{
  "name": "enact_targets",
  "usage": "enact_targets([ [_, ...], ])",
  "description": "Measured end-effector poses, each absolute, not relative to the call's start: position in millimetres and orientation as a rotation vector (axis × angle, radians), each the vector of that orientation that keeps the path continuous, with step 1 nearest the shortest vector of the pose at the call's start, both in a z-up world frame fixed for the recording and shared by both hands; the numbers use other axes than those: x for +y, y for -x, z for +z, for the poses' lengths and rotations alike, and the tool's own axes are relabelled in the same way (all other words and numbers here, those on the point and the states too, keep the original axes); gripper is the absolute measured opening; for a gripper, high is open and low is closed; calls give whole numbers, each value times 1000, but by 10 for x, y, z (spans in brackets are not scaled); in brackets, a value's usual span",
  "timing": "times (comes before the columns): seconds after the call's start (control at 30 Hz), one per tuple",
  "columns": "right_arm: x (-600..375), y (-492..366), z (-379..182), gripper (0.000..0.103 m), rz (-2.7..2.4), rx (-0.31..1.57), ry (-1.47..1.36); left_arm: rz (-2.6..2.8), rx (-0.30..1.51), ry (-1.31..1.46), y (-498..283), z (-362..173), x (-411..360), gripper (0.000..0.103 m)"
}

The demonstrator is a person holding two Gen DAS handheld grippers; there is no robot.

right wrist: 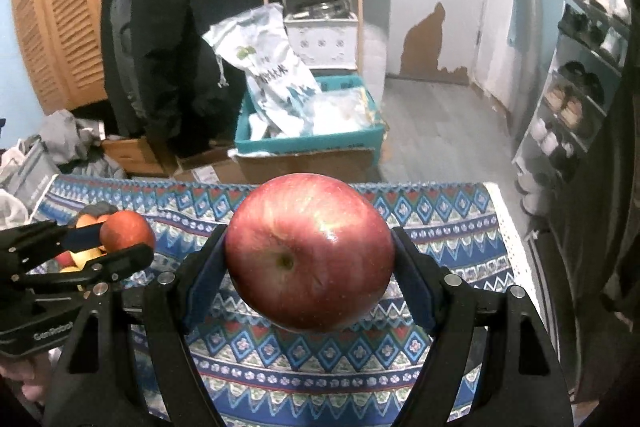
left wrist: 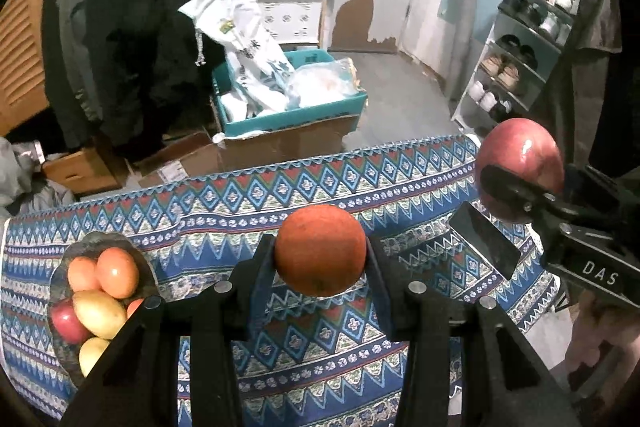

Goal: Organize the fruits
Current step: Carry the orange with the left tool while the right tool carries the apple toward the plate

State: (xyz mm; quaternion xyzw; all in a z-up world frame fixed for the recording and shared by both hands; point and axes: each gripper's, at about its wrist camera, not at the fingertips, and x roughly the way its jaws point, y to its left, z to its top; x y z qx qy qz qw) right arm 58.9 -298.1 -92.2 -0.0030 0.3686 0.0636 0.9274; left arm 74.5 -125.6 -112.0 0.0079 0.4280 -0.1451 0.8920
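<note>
Two tongs are here: the left tongs [left wrist: 320, 259] hold one orange [left wrist: 320, 250], and the right tongs [right wrist: 310, 259] hold one red apple [right wrist: 310, 251]. One dark bowl [left wrist: 105, 237] sits at 9 o'clock on the worktop [left wrist: 304, 187]. About six fruits show in it: three orange ones, two yellow ones and one red one.

both wrist views angled down, close over patterned tablecloth [left wrist: 320, 359]; each shows other's fruit.
</note>
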Motion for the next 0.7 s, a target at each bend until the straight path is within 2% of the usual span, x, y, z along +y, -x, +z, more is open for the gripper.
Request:
enact_targets([
  [0.4,-2608,-551,-761,78,212,730,9,-271,828,16,-555,-876,-854,45],
  [0.7,-2233,-605,-771,78,279,742,35,-223,838,43,-497,-925,-478,45],
])
